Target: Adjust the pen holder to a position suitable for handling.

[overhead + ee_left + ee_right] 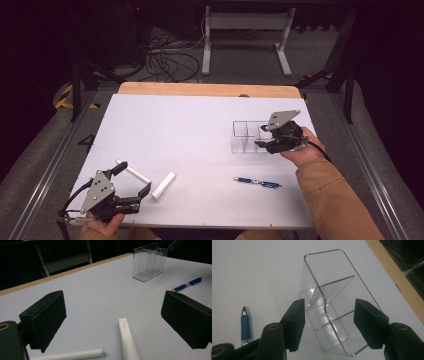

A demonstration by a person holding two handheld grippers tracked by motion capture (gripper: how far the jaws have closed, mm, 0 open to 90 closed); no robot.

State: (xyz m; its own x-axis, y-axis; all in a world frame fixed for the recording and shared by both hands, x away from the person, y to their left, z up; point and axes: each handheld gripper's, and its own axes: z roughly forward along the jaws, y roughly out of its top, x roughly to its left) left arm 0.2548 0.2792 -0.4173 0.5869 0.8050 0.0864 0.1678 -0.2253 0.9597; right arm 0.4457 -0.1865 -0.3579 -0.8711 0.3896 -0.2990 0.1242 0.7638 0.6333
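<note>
we see the right gripper (266,141) at the far right of the white counter (200,130), set around the near end of a clear plastic organizer (332,302) with inner dividers. in the right gripper view its fingers (295,322) stand about half open, one on each long side of the organizer; the left one is close against the wall, the right one just beside it. we cannot tell whether either one presses on the plastic. the organizer stands upright on the counter with its open top up.

the left gripper (131,184) sits at the near left corner of the counter, held in the person's left hand (102,225). its fingers (47,317) are wide open with nothing gripped. two white tubes (127,338) lie on the counter just ahead of it, one ending between the fingers, the other crossing below the left one.

a blue pen (257,182) lies flat on the counter, near of the organizer and well apart from the tubes.
</note>
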